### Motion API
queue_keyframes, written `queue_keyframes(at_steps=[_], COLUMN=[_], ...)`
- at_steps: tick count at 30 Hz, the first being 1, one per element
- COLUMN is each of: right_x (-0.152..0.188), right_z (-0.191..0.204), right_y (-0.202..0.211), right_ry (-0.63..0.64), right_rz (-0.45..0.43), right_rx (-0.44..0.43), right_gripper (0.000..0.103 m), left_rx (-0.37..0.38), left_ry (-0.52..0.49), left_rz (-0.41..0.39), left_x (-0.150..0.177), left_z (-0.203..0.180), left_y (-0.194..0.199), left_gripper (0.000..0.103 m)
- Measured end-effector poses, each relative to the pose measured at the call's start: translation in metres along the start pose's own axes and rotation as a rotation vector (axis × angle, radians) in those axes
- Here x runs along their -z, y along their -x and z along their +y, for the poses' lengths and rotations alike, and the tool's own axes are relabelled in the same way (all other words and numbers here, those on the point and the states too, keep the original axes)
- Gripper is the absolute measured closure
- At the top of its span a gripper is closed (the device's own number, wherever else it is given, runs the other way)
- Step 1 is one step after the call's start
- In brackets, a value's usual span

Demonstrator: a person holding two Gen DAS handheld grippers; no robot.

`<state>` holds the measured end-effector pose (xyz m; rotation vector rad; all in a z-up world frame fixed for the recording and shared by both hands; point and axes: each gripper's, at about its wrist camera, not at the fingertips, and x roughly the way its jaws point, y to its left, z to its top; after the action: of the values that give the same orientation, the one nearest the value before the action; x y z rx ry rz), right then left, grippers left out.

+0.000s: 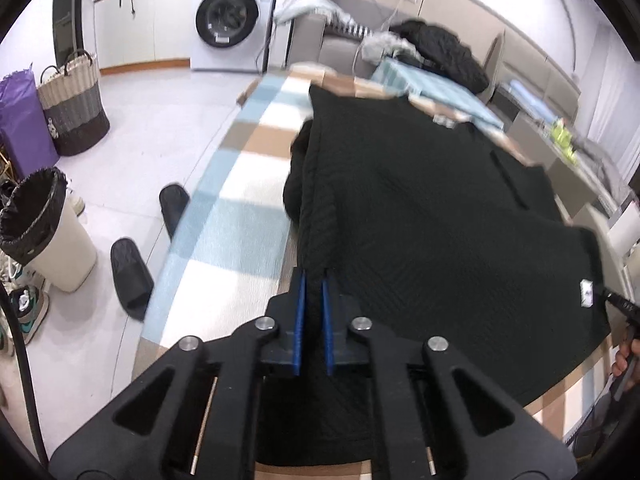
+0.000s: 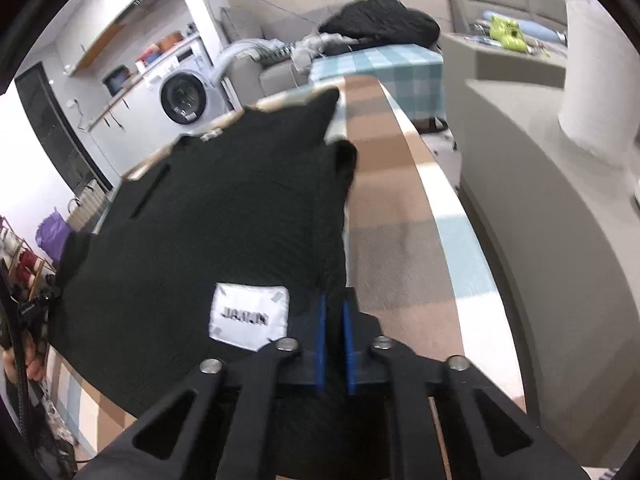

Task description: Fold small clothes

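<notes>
A black knit garment (image 1: 420, 216) lies spread on a checked blue, white and tan table cover (image 1: 240, 184). My left gripper (image 1: 314, 280) is shut on the garment's near left hem corner. In the right wrist view the same garment (image 2: 224, 216) shows with a white label (image 2: 250, 316) near its hem. My right gripper (image 2: 334, 300) is shut on the garment's near right hem corner. A folded-under sleeve bulges at each side edge (image 1: 298, 176) (image 2: 346, 160). The other gripper shows small at the frame edge in each view (image 1: 618, 302) (image 2: 34, 308).
On the floor to the left are two black slippers (image 1: 132, 272), a lined white bin (image 1: 44, 228), a woven basket (image 1: 74, 104) and a washing machine (image 1: 230, 20). A second table with dark clothes (image 2: 380, 20) stands beyond. A grey sofa (image 2: 532, 184) runs along the right.
</notes>
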<state>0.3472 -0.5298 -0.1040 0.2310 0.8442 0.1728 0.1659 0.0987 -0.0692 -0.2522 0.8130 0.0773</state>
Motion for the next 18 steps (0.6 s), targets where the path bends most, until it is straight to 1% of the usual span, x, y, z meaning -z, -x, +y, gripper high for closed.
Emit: queue_keyframes(at_steps=[2, 3, 5, 7, 9, 10, 11, 13, 15, 16, 18], right_x=[-0.008, -0.014, -0.026, -0.041, -0.057, -0.063, -0.068, -0.080, -0.083, -0.082, -0.075], right_z=[0.001, 0.001, 0.003, 0.008, 0.010, 0.011, 0.011, 0.006, 0.003, 0.002, -0.005], right_y=[0.012, 0.023, 0.034, 0.042, 0.042, 0.041, 0.040, 0.030, 0.019, 0.012, 0.005], right_ry=[-0.001, -0.012, -0.018, -0.011, -0.029, -0.042, -0.057, -0.099, -0.114, -0.113, -0.128], right_rz=[-0.061, -0.116, -0.175, -0.239, -0.279, -0.296, -0.314, -0.301, -0.252, -0.201, -0.130], right_rx=[-0.006, -0.029, -0.038, -0.018, -0.019, -0.014, 0.002, -0.004, 0.013, 0.001, -0.024], right_gripper=[0.100, 0.100, 0.100, 0.100, 0.101, 0.103, 0.103, 0.103, 0.102, 0.101, 0.089], left_rx=[0.019, 0.027, 0.042, 0.037, 0.029, 0.025, 0.016, -0.010, -0.020, -0.016, -0.015], left_ry=[0.013, 0.017, 0.017, 0.012, 0.014, 0.017, 0.019, 0.029, 0.067, 0.078, 0.078], left_rz=[-0.040, -0.059, -0.100, -0.125, -0.152, -0.162, -0.173, -0.178, -0.140, -0.129, -0.102], left_x=[-0.005, -0.009, -0.021, -0.034, -0.050, -0.056, -0.063, -0.076, -0.086, -0.085, -0.081], left_z=[0.002, 0.002, 0.000, -0.003, -0.006, -0.007, -0.006, -0.003, 0.005, 0.007, 0.009], left_y=[0.013, 0.019, 0.027, 0.031, 0.031, 0.030, 0.028, 0.019, 0.002, -0.002, -0.009], left_gripper=[0.100, 0.100, 0.100, 0.100, 0.100, 0.100, 0.100, 0.100, 0.100, 0.100, 0.100])
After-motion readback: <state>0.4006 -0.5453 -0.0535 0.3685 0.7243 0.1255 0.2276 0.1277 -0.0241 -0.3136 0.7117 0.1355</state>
